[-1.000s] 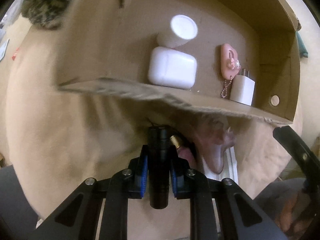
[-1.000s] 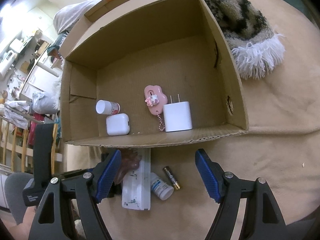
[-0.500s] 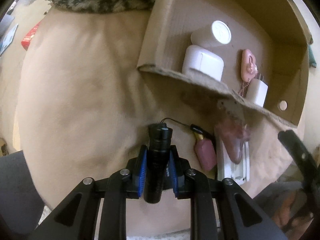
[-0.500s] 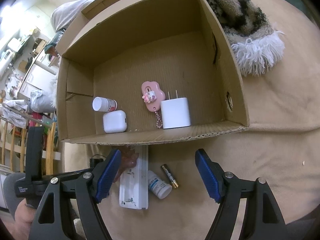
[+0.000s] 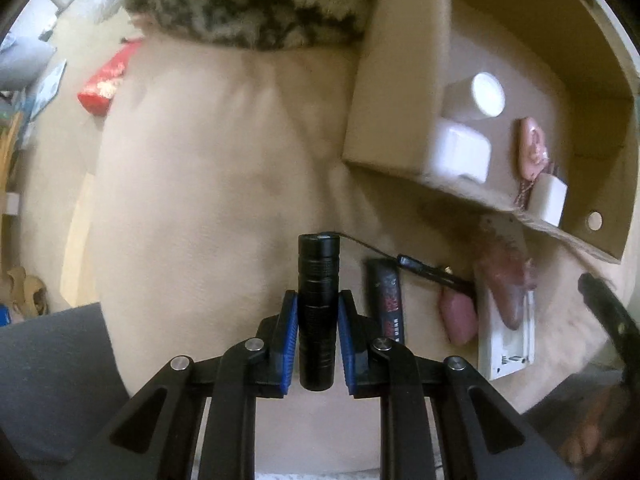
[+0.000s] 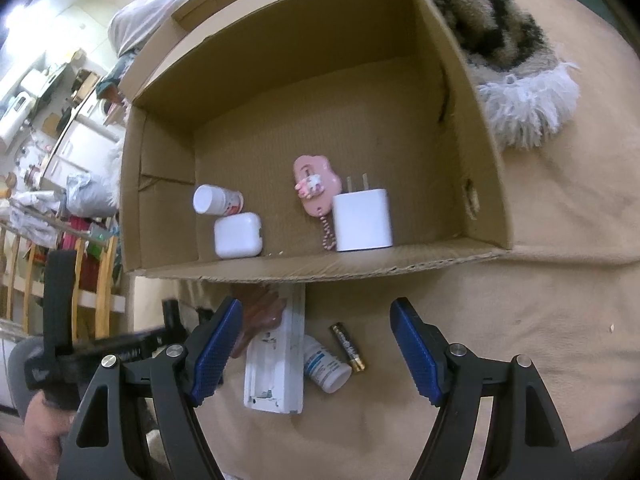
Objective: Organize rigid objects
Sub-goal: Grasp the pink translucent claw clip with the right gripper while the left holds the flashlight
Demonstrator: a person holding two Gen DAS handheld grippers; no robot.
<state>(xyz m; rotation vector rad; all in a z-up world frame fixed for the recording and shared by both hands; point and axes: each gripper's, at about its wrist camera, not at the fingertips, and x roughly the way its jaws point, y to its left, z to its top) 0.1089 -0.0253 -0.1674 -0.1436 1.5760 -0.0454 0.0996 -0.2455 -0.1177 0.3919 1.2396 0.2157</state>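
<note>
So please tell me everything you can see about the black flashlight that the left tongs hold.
The black flashlight is a short, ribbed cylinder, metal by its look, with a bluish lens at the far end. The left tongs are shut on its lower half, a blue pad pressing each side, so it points away from the camera along the fingers. A thin black cord runs from its far end toward the items on the beige cloth. It is held outside the cardboard box.

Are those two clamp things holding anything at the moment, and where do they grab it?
The left gripper clamps a black flashlight around its barrel. The right gripper holds nothing.
</note>
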